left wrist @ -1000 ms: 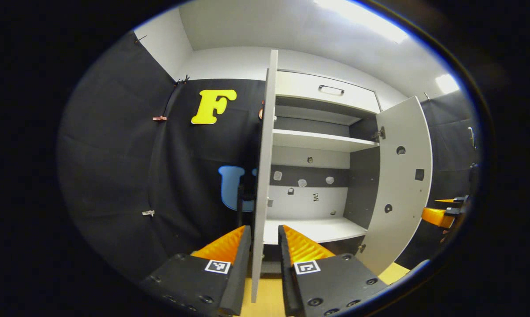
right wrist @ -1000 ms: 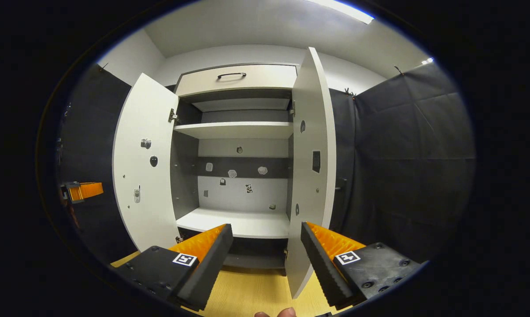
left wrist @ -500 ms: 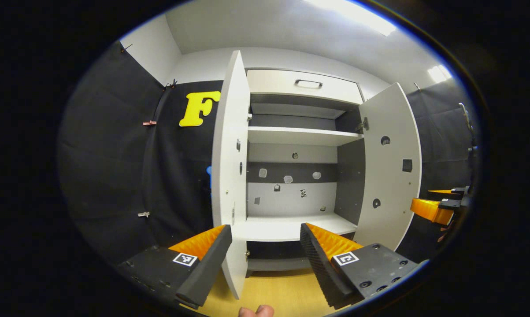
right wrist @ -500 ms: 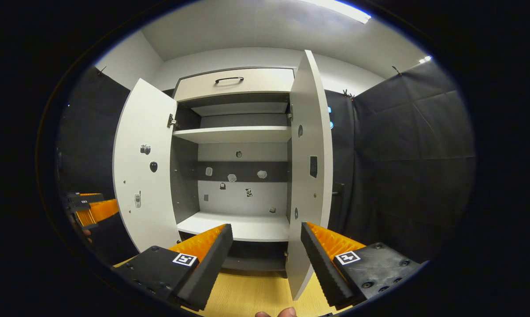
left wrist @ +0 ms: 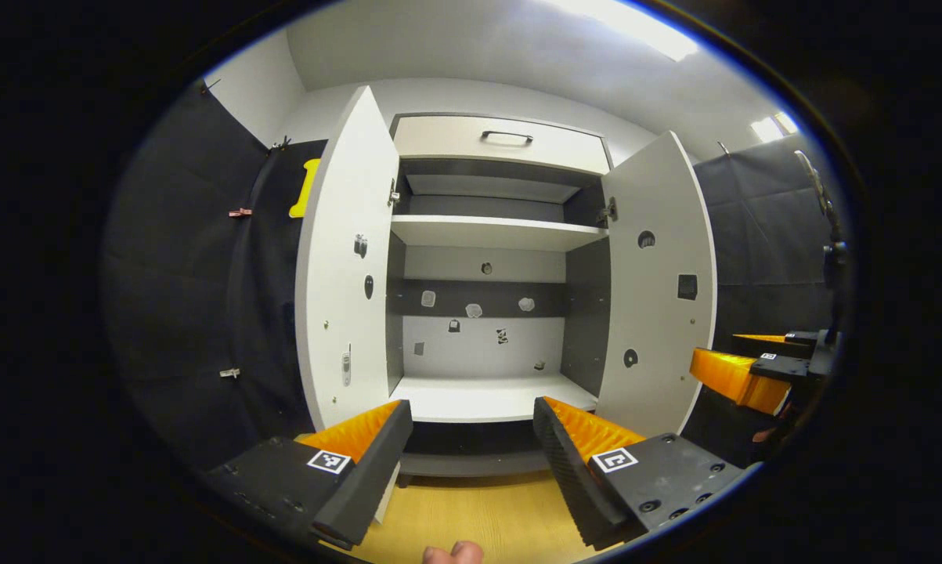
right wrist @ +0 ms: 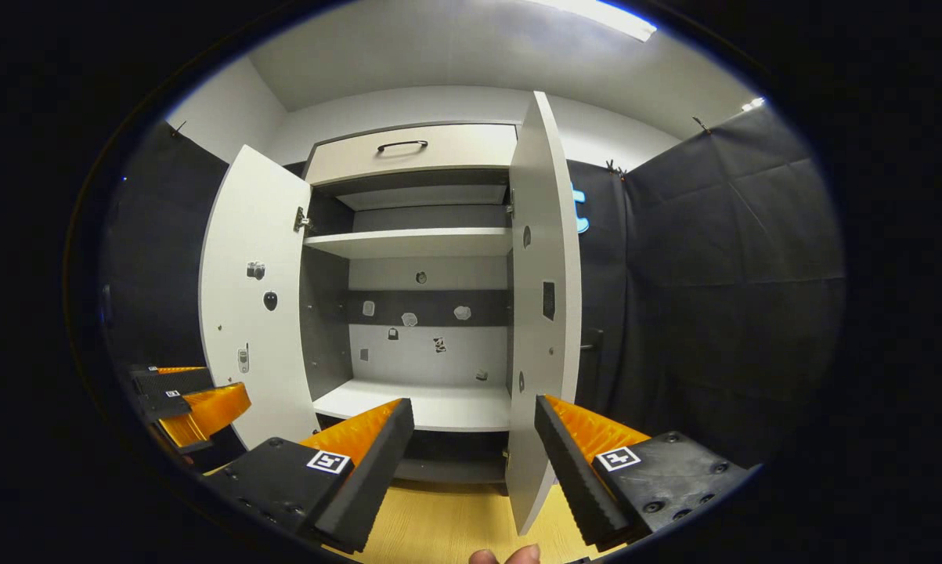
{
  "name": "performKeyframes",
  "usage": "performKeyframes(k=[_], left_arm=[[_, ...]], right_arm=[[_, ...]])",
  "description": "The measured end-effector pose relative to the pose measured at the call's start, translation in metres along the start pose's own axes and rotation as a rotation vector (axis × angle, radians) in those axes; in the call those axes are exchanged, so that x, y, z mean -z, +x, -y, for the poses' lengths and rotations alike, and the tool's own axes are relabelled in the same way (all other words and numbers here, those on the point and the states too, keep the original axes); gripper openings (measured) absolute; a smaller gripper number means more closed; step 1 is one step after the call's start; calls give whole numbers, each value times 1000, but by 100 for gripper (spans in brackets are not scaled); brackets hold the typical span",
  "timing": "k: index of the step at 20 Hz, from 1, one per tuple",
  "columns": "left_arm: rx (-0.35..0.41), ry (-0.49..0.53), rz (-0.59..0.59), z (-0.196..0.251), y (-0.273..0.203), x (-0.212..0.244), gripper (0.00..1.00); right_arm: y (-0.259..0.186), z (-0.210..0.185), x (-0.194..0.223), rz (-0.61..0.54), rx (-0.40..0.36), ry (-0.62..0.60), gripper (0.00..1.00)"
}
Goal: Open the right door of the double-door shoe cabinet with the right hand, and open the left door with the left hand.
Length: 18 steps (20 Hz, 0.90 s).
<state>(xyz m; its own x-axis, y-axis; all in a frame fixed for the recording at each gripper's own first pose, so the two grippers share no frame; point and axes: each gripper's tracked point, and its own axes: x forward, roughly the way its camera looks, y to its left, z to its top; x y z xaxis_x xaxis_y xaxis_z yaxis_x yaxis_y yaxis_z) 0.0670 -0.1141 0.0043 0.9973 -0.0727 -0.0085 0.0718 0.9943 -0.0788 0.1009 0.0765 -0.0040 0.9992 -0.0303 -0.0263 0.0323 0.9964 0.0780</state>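
My left claw (left wrist: 471, 439) gapes wide, holding nothing; my right claw (right wrist: 474, 439) likewise. The left door (left wrist: 345, 282) stands at ten o'clock, the right door (right wrist: 541, 298) at one o'clock, both swung out. I judge the opening done; next is backing away. Bare shelves (left wrist: 494, 233) ahead, nothing blocking.

Both gripper views low, facing the open shoe cabinet (left wrist: 486, 235) head-on, near, sharing its shelves

A pale wooden floor (left wrist: 471, 517) runs along the bottom. Black cloth (right wrist: 721, 298) hangs on the booth's walls, held by small clips (left wrist: 240, 212). A ceiling light (left wrist: 635, 31) glows overhead.
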Motion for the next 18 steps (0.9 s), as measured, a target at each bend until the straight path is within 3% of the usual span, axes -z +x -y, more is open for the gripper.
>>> performKeyframes(k=[18], left_arm=[[5, 19, -20, 15, -3, 6, 96]], right_arm=[[-10, 6, -3, 6, 4, -3, 98]])
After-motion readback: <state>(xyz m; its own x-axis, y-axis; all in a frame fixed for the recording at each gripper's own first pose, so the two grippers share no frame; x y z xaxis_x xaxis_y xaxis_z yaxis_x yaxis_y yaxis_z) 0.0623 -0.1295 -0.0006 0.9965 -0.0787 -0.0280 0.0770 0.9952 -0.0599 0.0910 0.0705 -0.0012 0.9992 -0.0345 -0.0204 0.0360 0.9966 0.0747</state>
